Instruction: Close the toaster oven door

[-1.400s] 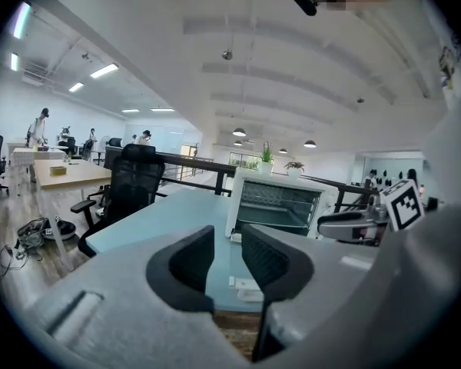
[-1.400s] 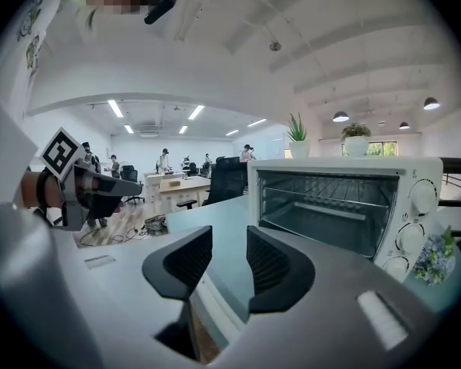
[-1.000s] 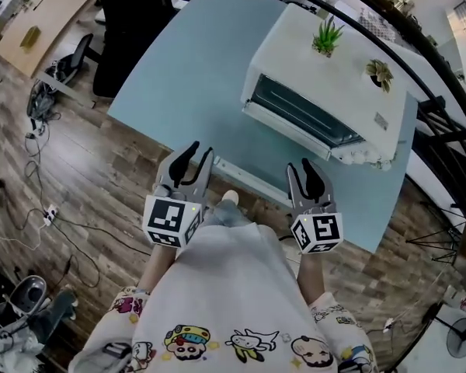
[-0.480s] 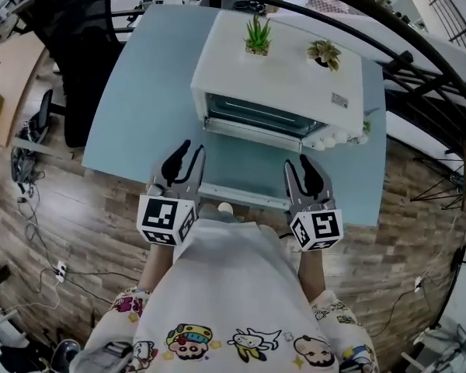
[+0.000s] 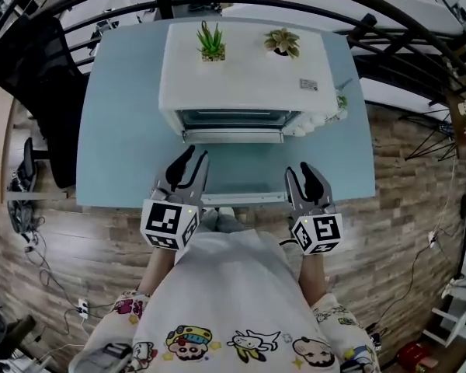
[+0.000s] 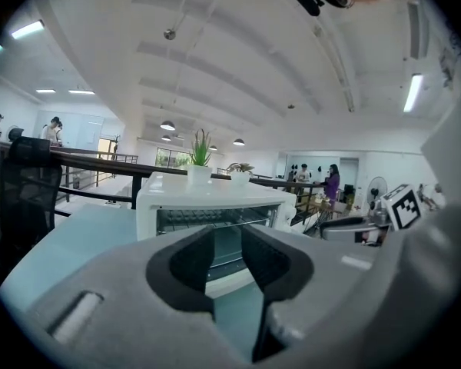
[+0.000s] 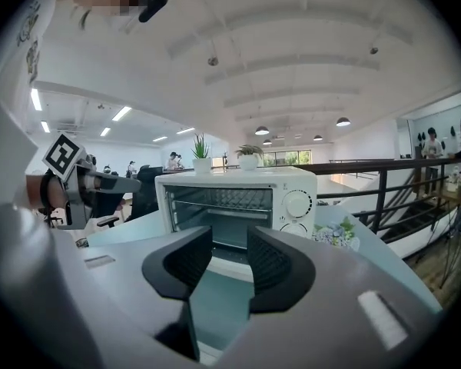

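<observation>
A white toaster oven (image 5: 241, 84) stands on the light blue table (image 5: 124, 154), straight ahead of me. Its glass door (image 5: 233, 136) hangs open, folded down toward me, and the rack inside shows. My left gripper (image 5: 193, 163) and right gripper (image 5: 301, 177) hover side by side over the table's near edge, short of the door. Both are open with nothing between their jaws. In the left gripper view the oven (image 6: 215, 206) lies beyond the left gripper (image 6: 227, 241). In the right gripper view the oven (image 7: 238, 202) and its knobs (image 7: 297, 204) lie beyond the right gripper (image 7: 229, 256).
Two small potted plants (image 5: 210, 41) (image 5: 282, 43) sit on top of the oven. A bunch of flowers (image 5: 340, 103) lies by its right side. A black railing (image 5: 241, 2) curves behind the table. A black office chair (image 5: 39, 84) stands at the left on the wooden floor.
The view has swung round, so the oven and table, earlier skewed at the upper right, now sit square in front. Both grippers have come over the table's near edge, still open.
</observation>
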Available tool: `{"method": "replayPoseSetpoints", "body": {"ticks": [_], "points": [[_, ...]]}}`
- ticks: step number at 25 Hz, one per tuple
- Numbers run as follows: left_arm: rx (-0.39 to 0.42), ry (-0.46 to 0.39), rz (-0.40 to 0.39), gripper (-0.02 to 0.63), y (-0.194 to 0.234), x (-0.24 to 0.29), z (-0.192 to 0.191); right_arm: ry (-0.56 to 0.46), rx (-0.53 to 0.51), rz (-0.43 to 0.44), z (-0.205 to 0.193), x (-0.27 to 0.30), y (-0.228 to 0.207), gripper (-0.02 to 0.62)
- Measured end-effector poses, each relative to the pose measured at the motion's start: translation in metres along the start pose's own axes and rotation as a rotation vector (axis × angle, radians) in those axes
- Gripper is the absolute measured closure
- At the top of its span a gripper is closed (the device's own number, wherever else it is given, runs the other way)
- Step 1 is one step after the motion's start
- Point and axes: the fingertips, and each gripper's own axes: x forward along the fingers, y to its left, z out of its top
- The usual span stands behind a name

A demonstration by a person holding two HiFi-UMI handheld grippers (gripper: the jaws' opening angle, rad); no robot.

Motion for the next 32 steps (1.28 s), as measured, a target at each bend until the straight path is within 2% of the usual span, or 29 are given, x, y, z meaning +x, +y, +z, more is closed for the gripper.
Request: {"method": "replayPoseSetpoints", "body": {"ticks": [11,22,32], "points": [[-0.009,0.040,-0.067,0.503,-0.010,0.002,-0.017,0.065,0.037,-0.036,-0.030,-0.008,0.004,0.456],[-0.015,0.088,-0.130,0.503,-0.034,0.008,-0.044,0.159,0.075,-0.065,-0.081,-0.022,0.004,0.456],[-0.017,0.121,-0.177,0.503,-0.054,0.010,-0.063,0.290,0.069,-0.030,-0.139,-0.033,0.021,0.445]]}}
